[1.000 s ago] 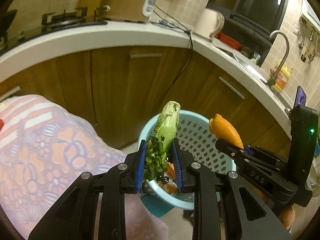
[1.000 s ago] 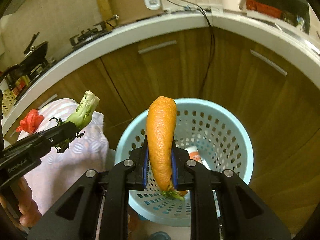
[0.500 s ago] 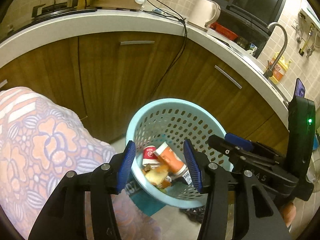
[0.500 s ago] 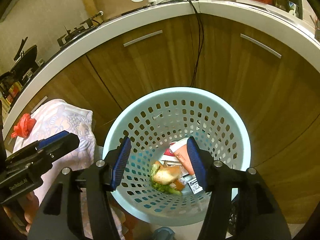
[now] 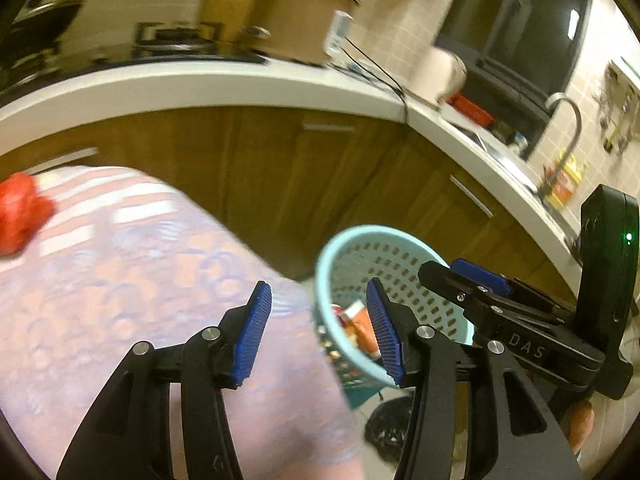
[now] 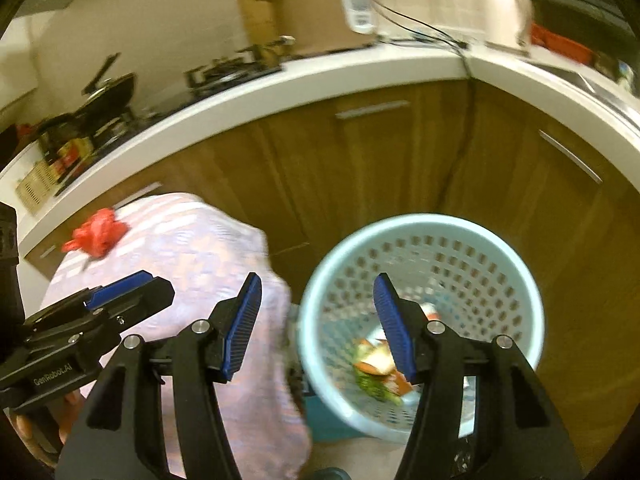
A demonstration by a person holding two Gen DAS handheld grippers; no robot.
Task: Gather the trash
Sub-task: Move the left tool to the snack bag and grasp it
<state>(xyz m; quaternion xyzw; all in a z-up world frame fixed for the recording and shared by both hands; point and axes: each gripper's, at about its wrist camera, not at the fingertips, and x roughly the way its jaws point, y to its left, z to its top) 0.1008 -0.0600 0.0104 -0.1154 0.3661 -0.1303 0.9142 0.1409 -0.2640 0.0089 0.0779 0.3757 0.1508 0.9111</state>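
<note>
Curving behind everything beyond your fingers, the white counter (image 6: 304,76) tops brown wooden cabinets (image 6: 360,184), with a big tan cooker (image 6: 320,12) and a stove (image 6: 228,72) on it. Under your left gripper (image 5: 318,328) a table covered in a flowered cloth (image 5: 120,280) fills the space, its edge reaching below the left finger of your right gripper (image 6: 316,326) as well. A pale blue perforated basket (image 6: 480,240) stands on the floor just beside the cloth; you see it past the right finger of each gripper. Both pairs of jaws stand apart with nothing between the blue pads (image 6: 244,320). Down in the basket, near the right finger of the right gripper, lies the trash (image 6: 380,372): green leaves, orange pieces and a small carton, blurred. Far off the left fingers, a crumpled red bag (image 6: 98,232) rests on the far end of the cloth.
</note>
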